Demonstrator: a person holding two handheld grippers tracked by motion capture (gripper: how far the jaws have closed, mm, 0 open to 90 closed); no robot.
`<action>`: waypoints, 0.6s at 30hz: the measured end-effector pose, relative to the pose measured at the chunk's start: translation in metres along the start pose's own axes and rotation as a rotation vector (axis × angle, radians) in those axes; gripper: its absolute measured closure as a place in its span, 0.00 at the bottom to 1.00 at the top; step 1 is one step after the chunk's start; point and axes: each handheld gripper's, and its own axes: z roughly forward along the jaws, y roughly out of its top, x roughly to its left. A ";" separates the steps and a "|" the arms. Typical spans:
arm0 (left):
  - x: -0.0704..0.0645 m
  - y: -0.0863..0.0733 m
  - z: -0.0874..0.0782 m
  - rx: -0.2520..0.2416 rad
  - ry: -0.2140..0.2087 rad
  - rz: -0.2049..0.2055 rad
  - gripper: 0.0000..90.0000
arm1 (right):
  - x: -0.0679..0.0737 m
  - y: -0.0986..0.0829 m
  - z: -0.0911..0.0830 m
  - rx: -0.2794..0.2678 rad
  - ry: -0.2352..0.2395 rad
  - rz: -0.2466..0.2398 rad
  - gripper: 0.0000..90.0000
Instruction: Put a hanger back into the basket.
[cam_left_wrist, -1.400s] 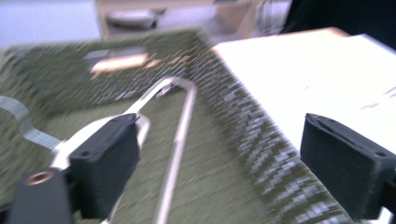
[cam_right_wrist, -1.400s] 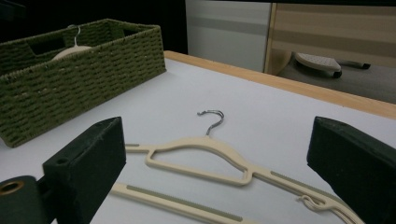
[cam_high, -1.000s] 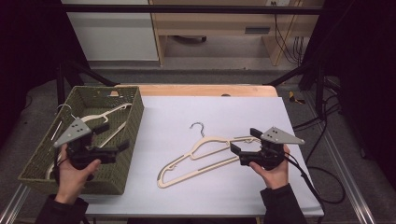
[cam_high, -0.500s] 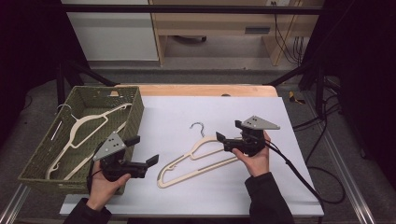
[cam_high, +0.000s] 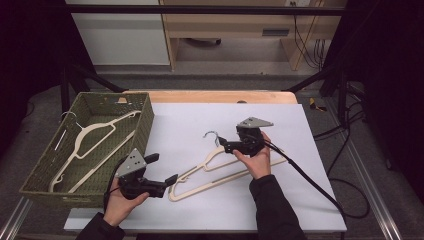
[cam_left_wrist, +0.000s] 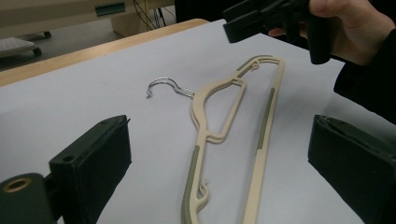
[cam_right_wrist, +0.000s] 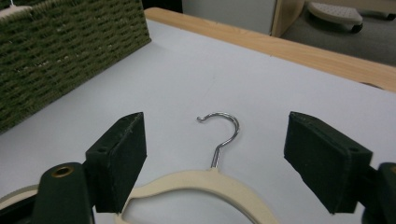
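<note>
Cream hanger (cam_high: 226, 167) with a metal hook (cam_high: 211, 135) is lying flat on the white worktop (cam_high: 200, 120), roughly in the middle, its hook pointing toward the far edge and its long bar running down toward the person's left hand. Right tool (cam_high: 231, 146) is hovering just over the hanger's neck, close behind the hook; in the right gripper view its two black pads (cam_right_wrist: 122, 161) are standing wide apart, with the hook (cam_right_wrist: 221, 127) and the curved cream shoulder (cam_right_wrist: 205, 184) lying between and beyond them, and nothing is being pinched. Left tool (cam_high: 162, 172) is sitting at the near left of the worktop, just beside the lower end of the hanger, its jaws also spread; in the left gripper view the hanger (cam_left_wrist: 231, 140) is stretching away between the two pads (cam_left_wrist: 93, 161), and the other hand with its tool (cam_left_wrist: 261, 18) is showing above the far end. Whether either tool is touching the hanger cannot be told from the high view. A woven green basket (cam_high: 35, 175) is resting on the left part of the worktop, well apart from the middle hanger, and another cream hanger (cam_high: 92, 142) is lying inside it. Cables (cam_high: 310, 180) are trailing from the right tool across the worktop toward the near right corner.
</note>
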 end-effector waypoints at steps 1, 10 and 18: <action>0.000 -0.001 0.001 0.007 0.000 0.001 0.07 | 0.000 0.000 0.005 0.012 0.005 0.001 0.26; -0.001 -0.010 0.013 0.044 -0.014 -0.006 0.07 | -0.003 -0.005 0.043 0.104 -0.018 0.009 0.34; 0.000 -0.012 0.015 0.050 -0.019 -0.012 0.07 | -0.008 -0.008 0.068 0.165 -0.039 0.022 0.47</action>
